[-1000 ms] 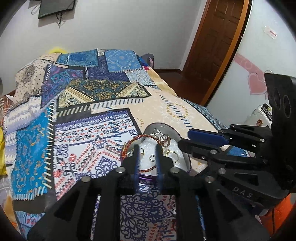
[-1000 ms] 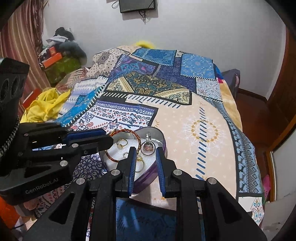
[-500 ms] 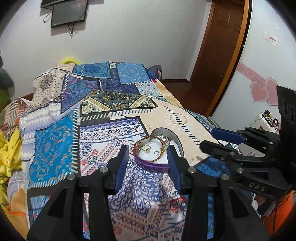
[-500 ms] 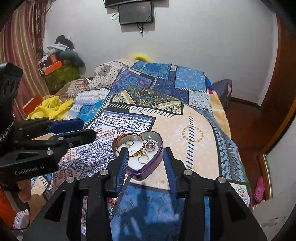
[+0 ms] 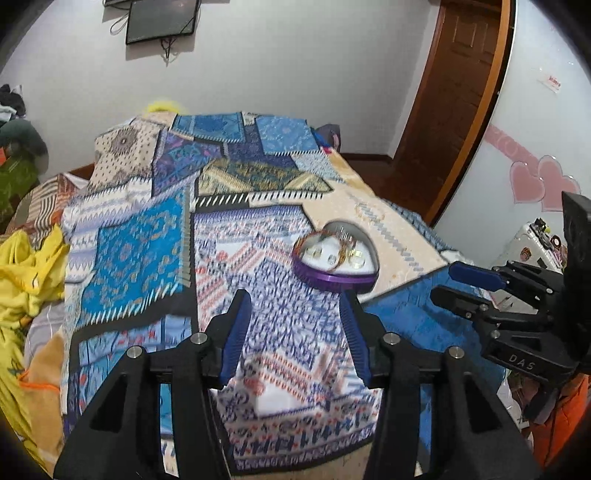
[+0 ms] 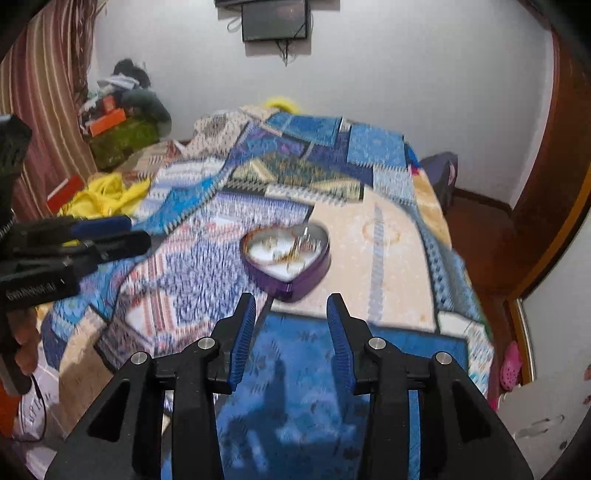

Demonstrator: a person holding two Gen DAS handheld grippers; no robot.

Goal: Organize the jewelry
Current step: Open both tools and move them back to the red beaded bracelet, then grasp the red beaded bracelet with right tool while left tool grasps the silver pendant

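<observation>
A purple heart-shaped tin (image 5: 334, 273) sits on the patterned bedspread (image 5: 147, 236). It holds a red-gold bangle and several rings, blurred by motion. It also shows in the right wrist view (image 6: 291, 275). My left gripper (image 5: 295, 308) is open and empty, raised above the bed, short of the tin. My right gripper (image 6: 291, 310) is open and empty, also back from the tin. The right gripper shows at the right edge of the left wrist view (image 5: 461, 284), and the left gripper at the left of the right wrist view (image 6: 118, 232).
Yellow cloth (image 5: 26, 266) lies at the bed's left side. A wooden door (image 5: 454, 99) stands at the back right. A screen (image 6: 275, 18) hangs on the far wall. Clutter (image 6: 122, 122) is piled in the far left corner.
Both grippers have opened wide and pulled back and up from the tin. The tin with the jewelry stays on the bed.
</observation>
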